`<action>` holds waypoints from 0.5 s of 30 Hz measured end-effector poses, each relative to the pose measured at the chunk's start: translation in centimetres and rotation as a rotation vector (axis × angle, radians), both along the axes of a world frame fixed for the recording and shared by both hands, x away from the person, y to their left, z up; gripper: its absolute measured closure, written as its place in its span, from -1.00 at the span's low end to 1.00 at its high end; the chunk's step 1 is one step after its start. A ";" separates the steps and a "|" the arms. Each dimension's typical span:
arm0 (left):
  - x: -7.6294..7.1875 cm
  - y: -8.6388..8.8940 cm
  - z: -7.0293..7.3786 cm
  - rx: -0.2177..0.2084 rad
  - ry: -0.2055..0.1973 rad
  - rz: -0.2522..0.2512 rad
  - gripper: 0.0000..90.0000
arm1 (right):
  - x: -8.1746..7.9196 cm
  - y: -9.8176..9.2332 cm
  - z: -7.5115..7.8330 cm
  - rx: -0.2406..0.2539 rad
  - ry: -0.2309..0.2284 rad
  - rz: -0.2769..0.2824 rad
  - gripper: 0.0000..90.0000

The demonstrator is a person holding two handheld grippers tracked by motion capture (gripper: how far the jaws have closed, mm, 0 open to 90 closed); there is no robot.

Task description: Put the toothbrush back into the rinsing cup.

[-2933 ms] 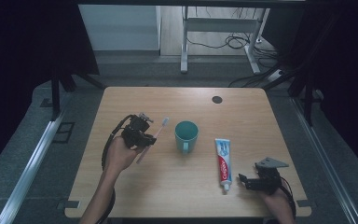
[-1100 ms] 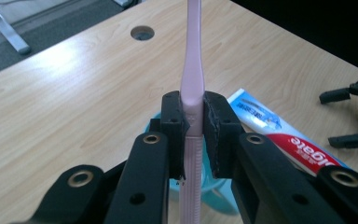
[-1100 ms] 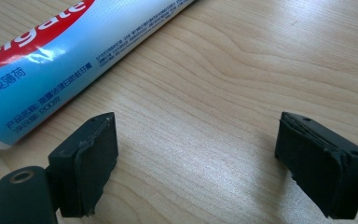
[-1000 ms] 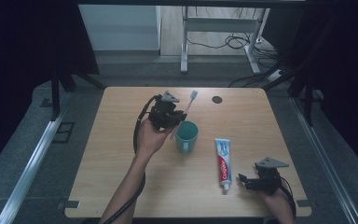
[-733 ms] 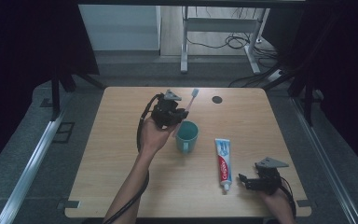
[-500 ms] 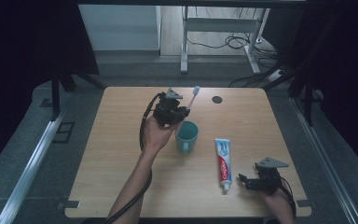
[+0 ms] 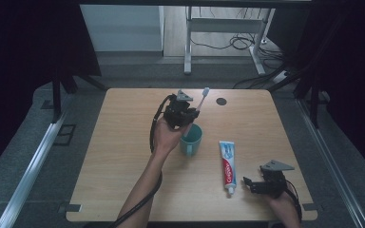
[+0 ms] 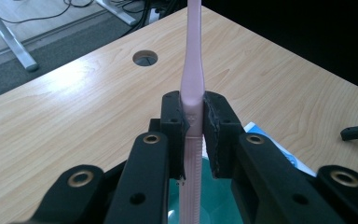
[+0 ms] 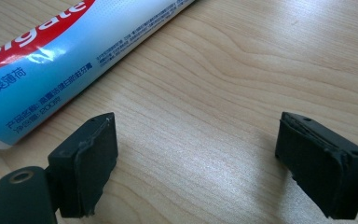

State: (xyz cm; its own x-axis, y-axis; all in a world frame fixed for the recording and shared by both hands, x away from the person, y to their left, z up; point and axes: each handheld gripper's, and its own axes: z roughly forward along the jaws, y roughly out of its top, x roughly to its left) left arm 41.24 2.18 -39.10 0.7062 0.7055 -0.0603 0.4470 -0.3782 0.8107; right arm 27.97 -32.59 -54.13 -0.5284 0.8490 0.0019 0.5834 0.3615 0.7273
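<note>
Toothbrush [image 8: 189, 93] is clamped by its handle between the closed jaws of the left gripper [image 7: 188, 113] and held tilted just above the teal cup [image 7: 191, 139], its lower end over the rim. Placing it inside is judged unfinished. Right gripper [image 7: 253, 185] is rested on the table [image 7: 114, 166], jaws wide and empty, beside the toothpaste tube [image 7: 227, 160], which lies untouched.

We see two bare forearms, no sleeves. Each hand carries a black gripper: the left gripper [image 7: 186, 111] and right gripper [image 7: 251, 184], both topped by a grey triangular plate and trailing a black cable. The jaws show round metal rivets and what look like ribbed rubber pads.
</note>
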 end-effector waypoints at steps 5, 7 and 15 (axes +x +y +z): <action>0.0 0.0 -0.6 -0.005 0.001 0.003 0.76 | 0.0 0.0 0.0 0.000 0.000 -0.001 -0.72; 0.0 -0.1 -0.8 -0.008 0.001 0.004 0.76 | 0.0 0.0 0.0 0.000 0.000 -0.001 -0.72; -0.1 -0.1 -1.8 -0.019 0.012 0.008 0.76 | 0.0 0.0 0.0 0.000 0.000 -0.001 -0.72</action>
